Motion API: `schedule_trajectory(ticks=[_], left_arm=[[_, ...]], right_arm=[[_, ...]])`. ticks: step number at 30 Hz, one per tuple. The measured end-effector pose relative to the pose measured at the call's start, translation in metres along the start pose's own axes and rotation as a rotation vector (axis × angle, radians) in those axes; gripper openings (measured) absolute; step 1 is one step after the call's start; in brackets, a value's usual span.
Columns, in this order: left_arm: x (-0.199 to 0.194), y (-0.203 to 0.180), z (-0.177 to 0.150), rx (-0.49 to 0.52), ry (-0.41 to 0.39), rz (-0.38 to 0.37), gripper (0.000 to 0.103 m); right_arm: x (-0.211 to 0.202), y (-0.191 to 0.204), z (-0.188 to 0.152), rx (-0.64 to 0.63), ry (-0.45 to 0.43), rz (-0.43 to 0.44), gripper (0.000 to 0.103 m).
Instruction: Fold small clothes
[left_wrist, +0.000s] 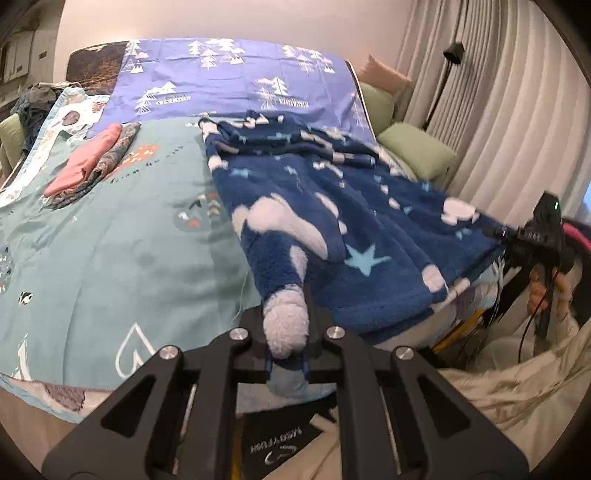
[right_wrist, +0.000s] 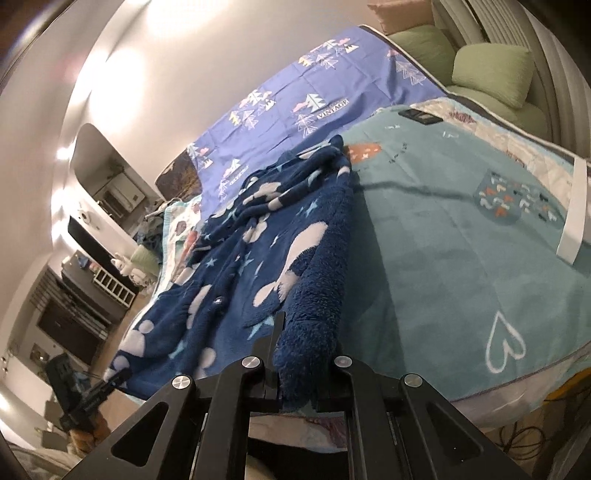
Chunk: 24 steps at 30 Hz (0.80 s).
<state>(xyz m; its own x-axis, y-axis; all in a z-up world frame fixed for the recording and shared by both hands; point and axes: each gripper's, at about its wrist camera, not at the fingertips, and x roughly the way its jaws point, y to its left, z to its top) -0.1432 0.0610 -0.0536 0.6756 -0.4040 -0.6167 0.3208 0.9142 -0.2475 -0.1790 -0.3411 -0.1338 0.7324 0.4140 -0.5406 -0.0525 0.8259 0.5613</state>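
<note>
Fleecy blue star-print garment (left_wrist: 332, 221) is still unfolded beside the folded pink piece (left_wrist: 86, 162) on the bedspread (left_wrist: 129, 240), left gripper (left_wrist: 286, 332) and right gripper (right_wrist: 299, 354) both clamped on its near corners.

The fleece garment (left_wrist: 332, 206) lies on the blanket (left_wrist: 122, 240) that covers the bed. Its near edge hangs off the bed's front. In the left wrist view, two folded clothes (left_wrist: 92, 162) sit on the blanket, far to its left. Pillows (left_wrist: 417, 151) lie behind on the right.

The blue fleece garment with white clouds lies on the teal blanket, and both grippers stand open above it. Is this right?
Not quite. Both the left gripper and right gripper are shut on the blue fleece garment's near edge, as each wrist view shows. It does lie on the teal blanket.
</note>
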Motion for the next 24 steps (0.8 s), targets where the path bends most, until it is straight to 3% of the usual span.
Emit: schedule_trajectory(ticks=[4,12,24], left_arm=[[0.002,-0.001,0.022,-0.004,-0.038,-0.024,0.013],[0.01,-0.005,0.078,0.049,-0.145,0.029,0.013],[0.046,0.001,0.166,0.071,-0.262,0.118,0.013]], right_arm=[[0.002,-0.002,0.016,0.025,-0.028,0.041,0.009],[0.008,0.021,0.061,-0.082,-0.114,0.035,0.009],[0.051,0.039,0.164,-0.129,-0.22,0.084,0.009]])
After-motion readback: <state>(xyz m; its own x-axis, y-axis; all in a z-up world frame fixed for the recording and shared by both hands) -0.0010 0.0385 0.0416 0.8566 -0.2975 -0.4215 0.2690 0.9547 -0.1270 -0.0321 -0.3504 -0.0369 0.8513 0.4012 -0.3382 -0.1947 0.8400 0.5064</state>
